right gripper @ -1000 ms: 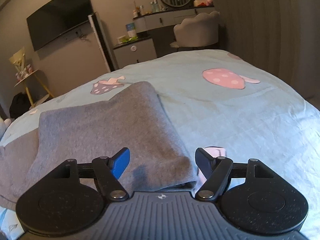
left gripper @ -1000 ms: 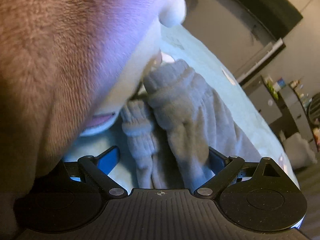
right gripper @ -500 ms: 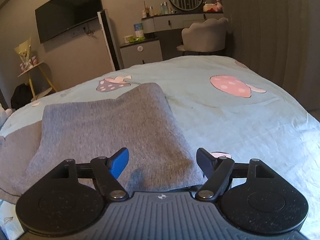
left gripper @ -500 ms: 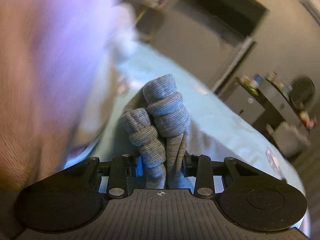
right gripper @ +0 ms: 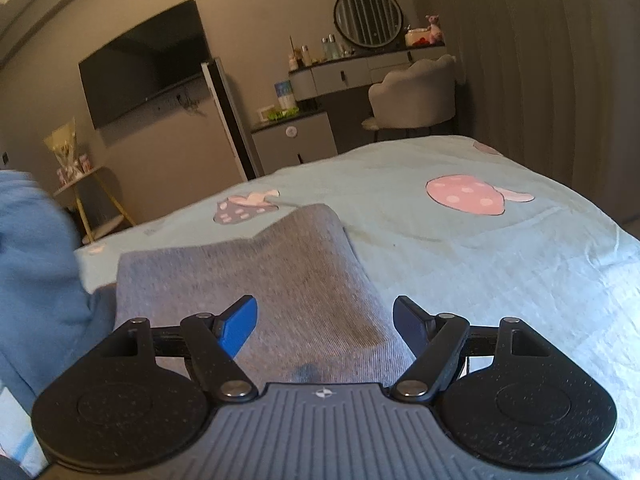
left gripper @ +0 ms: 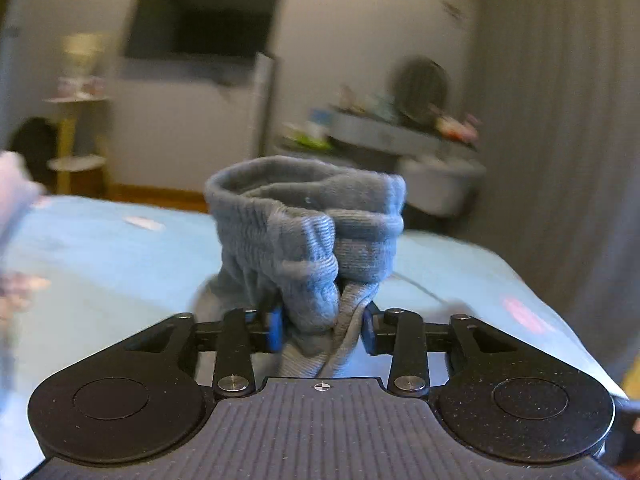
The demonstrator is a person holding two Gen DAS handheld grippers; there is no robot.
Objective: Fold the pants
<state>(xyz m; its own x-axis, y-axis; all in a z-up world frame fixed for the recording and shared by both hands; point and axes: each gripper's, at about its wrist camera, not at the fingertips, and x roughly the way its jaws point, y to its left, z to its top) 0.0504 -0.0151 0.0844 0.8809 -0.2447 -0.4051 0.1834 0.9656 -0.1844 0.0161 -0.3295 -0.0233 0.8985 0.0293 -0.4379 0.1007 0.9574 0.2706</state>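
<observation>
Pale blue cotton is stretching across the whole scene: the bedsheet with pink mushroom prints (right gripper: 500, 256) is lying flat under both of my claws and running to the far edge of the bed. On it, the grey knit pants (right gripper: 256, 280) are lying spread in a folded slab, reaching from just under my right claw toward the far left, with one corner pointing at a purple mushroom print. At the near left of the right view a blurred blue sleeve (right gripper: 36, 264) is covering part of the sheet.

My right claw (right gripper: 324, 322) is hovering over the near edge of the pants, its jaws standing wide apart and gripping nothing, the grey cloth showing between them.

My left claw (left gripper: 323, 326) is pinching tight on the pants' two ribbed grey cuffs (left gripper: 308, 232), which are bunching together and standing upright above the fingers, clear of the sheet, while grey cloth is hanging down below the jaws.

Far behind, a dark flat television (right gripper: 144, 68) is hanging on the wall, and a round mirror (right gripper: 368, 16) is sitting on a grey dressing table with a pale shell-backed chair (right gripper: 412, 96) beside it.
</observation>
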